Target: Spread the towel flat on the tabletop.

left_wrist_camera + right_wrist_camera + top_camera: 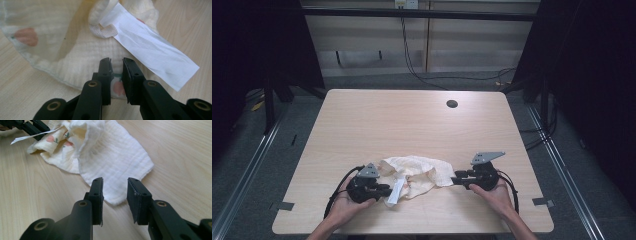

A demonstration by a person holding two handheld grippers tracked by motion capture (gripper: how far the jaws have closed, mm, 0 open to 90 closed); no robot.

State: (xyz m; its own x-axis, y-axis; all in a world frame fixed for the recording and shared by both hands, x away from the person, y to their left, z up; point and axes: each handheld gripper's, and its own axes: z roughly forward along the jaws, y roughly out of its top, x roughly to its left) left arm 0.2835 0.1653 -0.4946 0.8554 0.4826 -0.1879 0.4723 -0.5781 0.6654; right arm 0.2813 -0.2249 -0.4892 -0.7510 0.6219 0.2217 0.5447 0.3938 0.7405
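Logging item one: cream muslin cloth [419, 175], crumpled in a loose heap on the near-centre of the wooden table [412, 120], between my two grippers. Small pink-and-green print shows on some folds. I judge it very light, soft and limp, with no stiffness; it will sag and drag when lifted, and thin layers may slip from a shallow pinch. Best hold: a hemmed edge or corner, taken deep between the pads.

Item two: white paper label [150, 51], a long flat strip joined to the cloth at a rolled seam, lying out across the folds toward the left gripper. I judge it prone to tearing; not a place to pull.

Item three: left gripper [117, 65], held low in the person's left hand [344, 205] at the heap's left side. Jaws stand a narrow gap apart over the cloth's near hem, with printed fabric visible between them; they are not yet pressed onto it.

Item four: right gripper [115, 188], held in the right hand [494, 192] at the heap's right side, levelled just above the tabletop. Jaws spread wide, holding nothing, aimed at the rounded corner of the cloth, which lies just ahead of the tips.

Both forearms enter from the near edge, hands roughly level, grippers facing inward.
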